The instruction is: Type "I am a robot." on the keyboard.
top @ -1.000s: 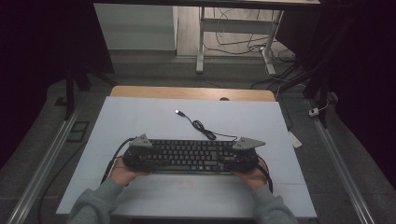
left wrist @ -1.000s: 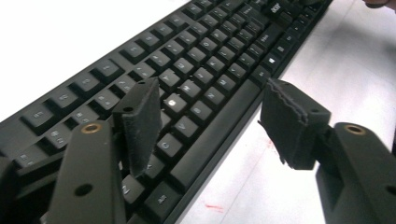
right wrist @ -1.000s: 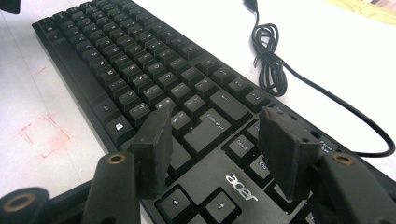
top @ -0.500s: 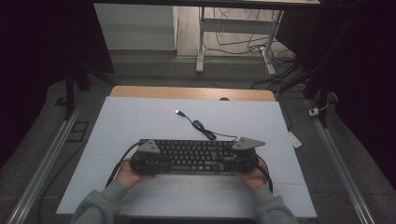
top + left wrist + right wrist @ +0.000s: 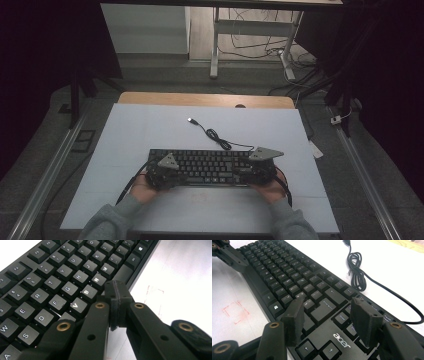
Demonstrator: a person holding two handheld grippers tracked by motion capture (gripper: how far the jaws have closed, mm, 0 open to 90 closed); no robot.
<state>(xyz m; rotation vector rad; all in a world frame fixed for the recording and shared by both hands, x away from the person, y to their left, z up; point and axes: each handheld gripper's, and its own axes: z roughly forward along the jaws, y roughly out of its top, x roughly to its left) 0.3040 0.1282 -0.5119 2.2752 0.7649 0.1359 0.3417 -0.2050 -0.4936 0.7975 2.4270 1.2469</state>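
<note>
Nearest the person, the left gripper sits over the left part of the black keyboard. Its jaws have just been closing and now meet pad to pad with nothing between them, their tips poised above the space bar below the B and N keys. Compared with a second ago, this gripper has shifted inward from the keyboard's left end onto the key field. Beside it, the right gripper remains at the keyboard's right end as before, jaws spread wide above the Enter and arrow keys, one pad on each side of that block; whether they touch the keyboard cannot be told. Beyond both grippers, the keyboard's cable lies coiled on the white table, unchanged, ending in its USB plug.
</note>
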